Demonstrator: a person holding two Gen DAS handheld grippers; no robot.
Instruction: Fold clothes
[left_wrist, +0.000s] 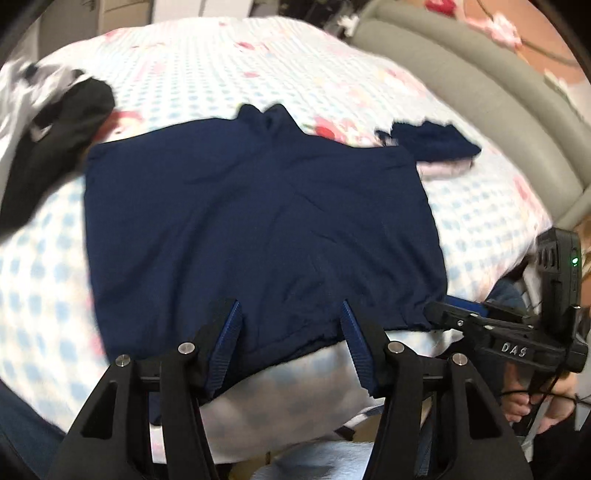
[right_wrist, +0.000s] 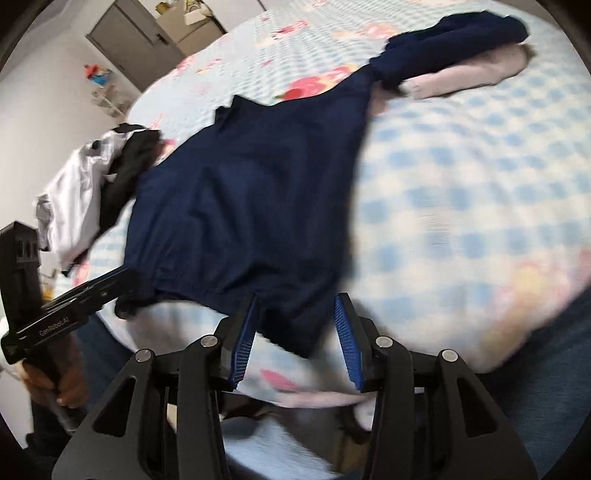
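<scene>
Lying limp and light on the bed (left_wrist: 207, 66), navy top (left_wrist: 255, 206), hem corners best pinched, both fingers (right_wrist: 345, 332) spread apart, grasping nothing

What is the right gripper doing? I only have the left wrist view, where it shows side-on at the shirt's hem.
Observer: The right gripper is open, with a hem corner of the navy shirt lying between its fingers.
Operator: Is the cloth pinched?
Observer: No. The blue pads are spread wide, not closed on it.
Operator: Anything beyond the bed?
Observer: A grey door stands in the far wall, past the bed.
</scene>
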